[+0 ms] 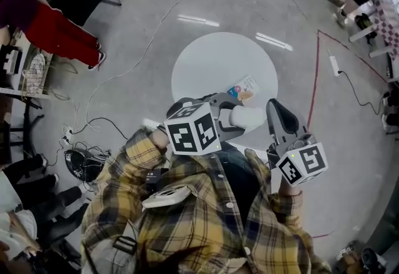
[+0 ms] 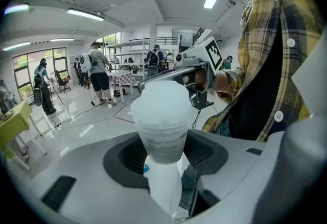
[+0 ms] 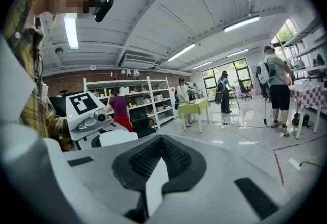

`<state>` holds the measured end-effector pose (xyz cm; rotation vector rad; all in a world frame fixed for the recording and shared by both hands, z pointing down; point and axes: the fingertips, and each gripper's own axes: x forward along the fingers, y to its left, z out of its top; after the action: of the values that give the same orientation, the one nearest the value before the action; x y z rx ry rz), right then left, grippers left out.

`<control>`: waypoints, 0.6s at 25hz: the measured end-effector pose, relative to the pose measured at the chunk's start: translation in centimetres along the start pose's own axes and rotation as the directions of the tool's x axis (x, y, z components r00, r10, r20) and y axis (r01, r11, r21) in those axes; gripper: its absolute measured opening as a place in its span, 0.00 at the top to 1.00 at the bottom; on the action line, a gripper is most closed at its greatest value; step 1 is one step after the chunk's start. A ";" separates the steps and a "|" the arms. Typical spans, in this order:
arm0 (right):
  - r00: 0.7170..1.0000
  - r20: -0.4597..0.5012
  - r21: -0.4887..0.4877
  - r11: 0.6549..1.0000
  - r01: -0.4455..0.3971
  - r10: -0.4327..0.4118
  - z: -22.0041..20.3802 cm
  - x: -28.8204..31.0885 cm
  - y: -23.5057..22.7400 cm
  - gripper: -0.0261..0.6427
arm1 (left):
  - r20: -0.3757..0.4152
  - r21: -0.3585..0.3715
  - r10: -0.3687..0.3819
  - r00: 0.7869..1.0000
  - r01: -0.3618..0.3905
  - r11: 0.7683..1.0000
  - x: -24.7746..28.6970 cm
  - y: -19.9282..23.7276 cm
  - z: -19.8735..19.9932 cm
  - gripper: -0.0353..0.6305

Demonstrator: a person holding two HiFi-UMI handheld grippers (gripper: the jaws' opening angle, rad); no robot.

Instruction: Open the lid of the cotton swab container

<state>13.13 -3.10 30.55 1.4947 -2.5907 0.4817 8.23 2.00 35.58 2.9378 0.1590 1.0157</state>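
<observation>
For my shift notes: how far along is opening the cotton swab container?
Done: the left hand-held gripper holds the cotton swab container above the round table. In hand: the right hand-held gripper, shut, sits beside it. Left: the lid looks closed.

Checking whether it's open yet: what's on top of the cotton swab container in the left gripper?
A frosted white lid caps the cotton swab container, which is clamped in the left gripper. The cloudy plastic hides whatever is inside.
</observation>
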 end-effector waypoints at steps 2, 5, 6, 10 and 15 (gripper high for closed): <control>1.000 0.001 0.003 1.000 0.001 -0.001 0.0 -0.1 0.0 0.94 | -0.003 -0.004 -0.007 1.000 0.007 1.000 0.0 -0.1 -0.1 0.61; 1.000 0.004 0.002 1.000 0.003 -0.003 0.5 0.0 -0.1 0.94 | -0.006 -0.012 -0.015 1.000 0.015 1.000 0.0 -0.1 -0.1 0.61; 1.000 0.006 0.002 1.000 0.004 -0.004 0.5 0.0 -0.1 0.94 | -0.006 -0.014 -0.018 1.000 0.018 1.000 0.0 -0.1 -0.1 0.61; 1.000 0.007 0.002 1.000 0.005 -0.005 0.5 0.0 -0.1 0.94 | 0.000 -0.016 -0.036 0.999 0.036 0.999 0.2 -0.2 -0.2 0.61; 1.000 0.006 -0.002 1.000 0.006 -0.006 0.5 -0.1 0.1 0.94 | -0.002 -0.013 -0.045 0.999 0.045 0.999 0.2 -0.5 -0.3 0.62</control>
<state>13.14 -3.16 30.01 1.5051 -2.5899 0.4752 8.11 2.55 35.88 2.9076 0.2173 1.0097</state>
